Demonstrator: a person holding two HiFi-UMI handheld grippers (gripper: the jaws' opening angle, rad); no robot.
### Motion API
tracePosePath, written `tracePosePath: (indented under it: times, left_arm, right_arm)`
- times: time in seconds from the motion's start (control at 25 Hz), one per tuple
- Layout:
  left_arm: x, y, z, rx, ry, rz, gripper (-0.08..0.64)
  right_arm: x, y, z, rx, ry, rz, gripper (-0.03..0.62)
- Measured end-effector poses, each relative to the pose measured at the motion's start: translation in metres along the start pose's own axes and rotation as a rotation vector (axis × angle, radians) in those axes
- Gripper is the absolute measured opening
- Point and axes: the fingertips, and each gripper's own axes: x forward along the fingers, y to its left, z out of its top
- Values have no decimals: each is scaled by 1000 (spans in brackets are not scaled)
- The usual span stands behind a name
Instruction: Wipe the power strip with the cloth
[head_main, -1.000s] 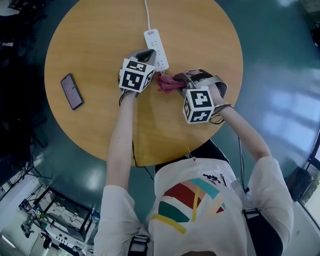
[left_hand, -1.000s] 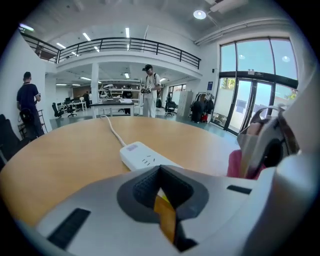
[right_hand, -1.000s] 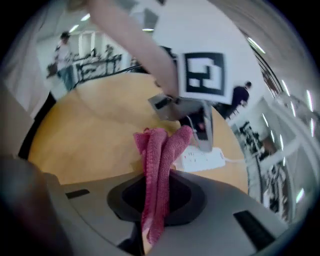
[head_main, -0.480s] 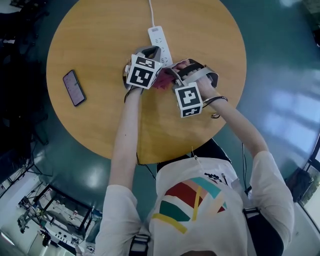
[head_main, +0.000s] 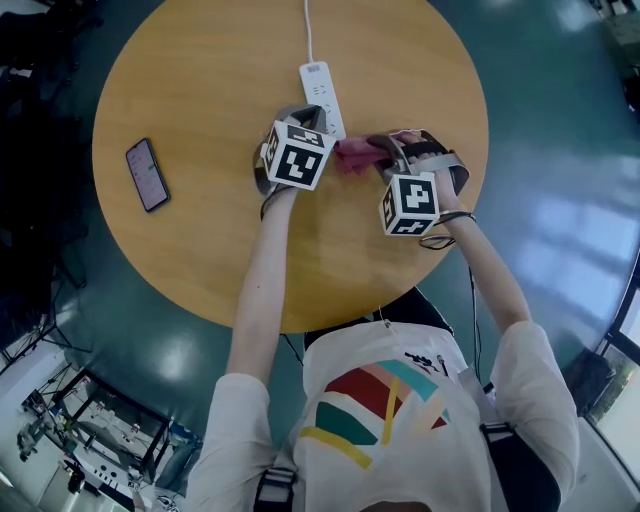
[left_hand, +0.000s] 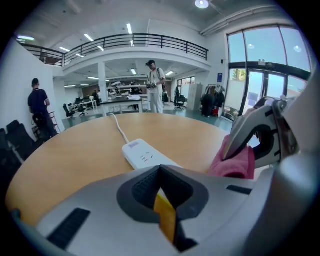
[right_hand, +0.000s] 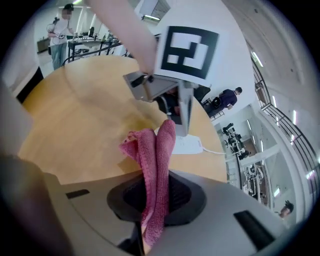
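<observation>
One stroke appears complete. Half a second ago the right gripper (right_hand: 159, 185) was drawn in tight against the near end of the power strip (head_main: 322, 92), with the cloth (right_hand: 157, 150) pressed up to it. It now stands off again on its own side of the strip, and the cloth has come away with it. I read this as an in-and-out wipe across the strip's near end only. The far end, where the cable leaves, looks unwiped, so the task is probably early to midway.

Left gripper (left_hand: 161, 172): unmoved, jaws pressed together with nothing between them, parked at the near end of the strip. The strip lies just ahead of its tips, not in them.

Right gripper: jaws pinching the pink cloth, whose folded free end sticks out toward the strip. The cloth sits just beside the strip's near end — whether it touches I cannot tell.
</observation>
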Motion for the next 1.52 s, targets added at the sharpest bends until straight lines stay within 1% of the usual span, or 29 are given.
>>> tracePosePath:
  times: [0.04, 0.12, 0.16, 0.24, 0.28, 0.36, 0.44, 0.56, 0.64, 0.68, 0.76, 0.84, 0.96, 1.04, 1.08, 1.12, 1.2, 1.28, 1.36, 1.44, 1.52]
  left_arm:
    - [-6, -9, 1, -32, -29, 23, 28]
    - [-12, -37, 3, -85, -99, 34, 28]
    - [-10, -53, 1, -83, -112, 28, 28]
    - [0, -77, -3, -37, -102, 21, 28]
    - [4, -81, -4, -19, -95, 29, 28]
    - [8, -77, -3, -22, -86, 67, 28]
    - [7, -60, -1, -42, -70, 122, 28]
    - [1, -28, -12, -36, -7, 206, 28]
    - [-2, -13, -32, -61, 57, 219, 28]
    - [-4, -9, -41, -85, 68, 218, 28]
    - [-12, -5, -47, -116, 34, 223, 28]
    - [-19, -4, -44, -125, -43, 242, 28]
    - [-17, 7, -34, -115, -149, 310, 28]
    - [-10, 20, -33, -105, -166, 361, 28]
    - [-6, 27, -36, -104, -155, 377, 28]
    - [-1, 33, -40, -101, -138, 385, 28]
    - [5, 41, -49, -86, -118, 395, 28]
    - [-1, 48, -53, -89, -140, 398, 28]
    - [-9, 55, -56, -110, -167, 383, 28]
    - [-10, 60, -62, -112, -184, 365, 28]
    - [-9, 60, -66, -118, -191, 353, 28]
  right_arm:
    - [-5, -5, -4, 24, -10, -10, 40]
    - [-14, -19, -15, 47, -11, -33, 38]
    - [-18, -26, -22, 45, -4, -46, 40]
    - [-23, -38, -33, 28, 13, -63, 40]
    - [-26, -43, -37, 17, 20, -66, 39]
    - [-29, -50, -40, -3, 22, -63, 40]
    - [-30, -58, -40, -24, 14, -62, 40]
    - [-24, -67, -31, -71, -10, -60, 40]
    - [-19, -68, -18, -121, -38, -49, 40]
    - [-15, -70, -10, -153, -56, -42, 40]
    - [-5, -76, 10, -219, -101, -31, 40]
    - [8, -87, 32, -278, -160, -18, 39]
    - [38, -104, 61, -388, -243, 3, 40]
    - [55, -113, 80, -489, -290, 26, 38]
    - [62, -116, 90, -539, -316, 58, 38]
    - [68, -117, 100, -589, -343, 109, 40]
    - [80, -113, 120, -690, -393, 245, 38]
    - [87, -107, 146, -777, -419, 368, 38]
    - [94, -98, 177, -847, -428, 467, 38]
    - [108, -77, 200, -933, -426, 555, 40]
    - [125, -51, 205, -1077, -396, 629, 38]
